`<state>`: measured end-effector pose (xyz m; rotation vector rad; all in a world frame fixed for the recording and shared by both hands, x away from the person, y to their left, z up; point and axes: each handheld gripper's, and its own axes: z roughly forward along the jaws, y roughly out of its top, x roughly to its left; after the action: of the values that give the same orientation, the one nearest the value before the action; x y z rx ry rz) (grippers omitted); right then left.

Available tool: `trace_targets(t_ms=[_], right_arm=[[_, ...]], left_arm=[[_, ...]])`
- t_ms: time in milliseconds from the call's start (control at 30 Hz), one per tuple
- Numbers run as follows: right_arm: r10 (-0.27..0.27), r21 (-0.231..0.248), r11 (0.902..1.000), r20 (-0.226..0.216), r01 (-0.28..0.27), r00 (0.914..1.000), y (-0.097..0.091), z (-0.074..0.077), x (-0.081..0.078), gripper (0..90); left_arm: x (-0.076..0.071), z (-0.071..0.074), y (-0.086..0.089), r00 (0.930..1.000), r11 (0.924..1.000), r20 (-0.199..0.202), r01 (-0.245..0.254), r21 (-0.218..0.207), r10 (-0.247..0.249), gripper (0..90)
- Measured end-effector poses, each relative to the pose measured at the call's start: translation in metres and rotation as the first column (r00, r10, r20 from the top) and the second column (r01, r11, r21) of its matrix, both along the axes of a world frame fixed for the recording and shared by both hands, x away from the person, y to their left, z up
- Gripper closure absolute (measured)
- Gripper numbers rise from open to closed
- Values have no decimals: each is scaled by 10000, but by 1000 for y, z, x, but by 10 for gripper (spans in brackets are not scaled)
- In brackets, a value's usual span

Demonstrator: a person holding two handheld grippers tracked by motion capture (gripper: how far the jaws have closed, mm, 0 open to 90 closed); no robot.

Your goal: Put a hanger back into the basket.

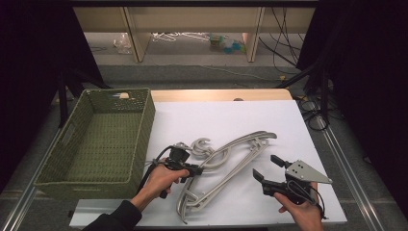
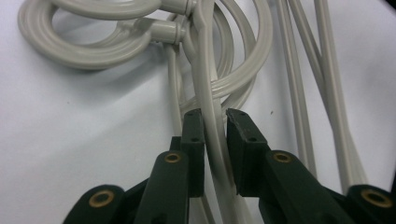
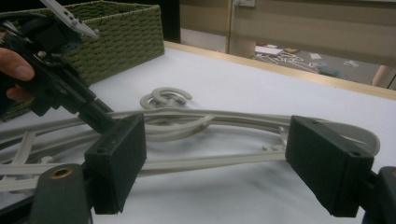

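Several grey plastic hangers (image 1: 226,159) lie tangled on the white table (image 1: 288,125), their hooks (image 1: 202,144) toward the basket. My left gripper (image 1: 198,169) is down at the hangers' neck end. In the left gripper view its jaws pinch one thin hanger arm (image 2: 208,93) just below the hooks (image 2: 93,51), so the left gripper (image 2: 215,119) is shut on it. My right gripper (image 1: 266,167) hovers wide open to the right of the hangers, holding nothing. In the right gripper view the right gripper (image 3: 222,163) frames the hangers (image 3: 196,119), with the left gripper (image 3: 56,84) beyond.
A green woven basket (image 1: 103,139) stands at the table's left, holding nothing I can see, also seen as the basket (image 3: 126,32) in the right gripper view. Bare white table lies behind and right of the hangers. Beyond the far edge are shelf legs, cables and floor clutter (image 1: 226,43).
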<state>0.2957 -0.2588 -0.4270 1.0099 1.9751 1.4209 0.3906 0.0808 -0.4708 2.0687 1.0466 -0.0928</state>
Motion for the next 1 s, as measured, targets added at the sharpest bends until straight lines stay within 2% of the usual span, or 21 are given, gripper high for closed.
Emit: trace_targets(t_ms=[33,100,167,300,400,433,500,567,600,633,700,800,833,900,1000], right_arm=[[-30,14,10000,56,30,10000,1,-1,0,218],[-2,-96,10000,-126,1,9999,0,-1,0,218],[-20,-26,10000,-56,20,10000,0,0,0,220],[32,-73,10000,-110,-33,9999,0,-1,0,224],[-4,-27,10000,-34,4,10000,0,0,0,225],[-17,-41,10000,46,18,10000,0,-1,1,227],[-40,-51,10000,-74,40,10000,0,-1,1,227],[-40,-11,10000,-11,40,10000,0,0,1,227],[99,114,9999,37,-99,9999,1,0,1,229],[82,-69,9999,69,-81,9999,0,0,1,229],[18,-82,10000,-43,-18,10000,0,0,0,229],[27,-130,9999,-25,-27,10000,0,1,0,229],[101,-127,9999,5,-101,9999,0,0,1,229],[17,-80,10000,-26,-17,10000,0,0,1,229],[70,-237,9997,-57,-72,10000,0,1,0,229]], left_arm=[[2,0,2,9998,10000,-217,18,-65,-19,776],[1,0,2,9999,10000,-156,-65,-40,64,780],[0,1,1,9998,9998,-86,-161,-104,160,783],[0,8,6,9978,9968,324,-562,-569,581,809],[-2,11,8,9971,9970,508,-547,-540,575,810],[-4,14,8,9944,9960,771,-682,-580,726,810],[-5,17,9,9901,9949,1102,-810,-595,871,810],[-5,19,9,9893,9951,1180,-797,-592,862,810],[-5,22,12,9881,9943,1270,-785,-721,872,810],[-6,27,14,9839,9943,1534,-816,-685,913,810],[-7,33,16,9790,9940,1809,-825,-719,944,810],[-9,39,18,9753,9947,2027,-751,-707,881,810],[-10,45,20,9695,9947,2292,-713,-740,866,810],[-11,51,22,9623,9951,2575,-724,-667,872,810],[-12,58,24,9541,9967,2896,-650,-491,765,810]])
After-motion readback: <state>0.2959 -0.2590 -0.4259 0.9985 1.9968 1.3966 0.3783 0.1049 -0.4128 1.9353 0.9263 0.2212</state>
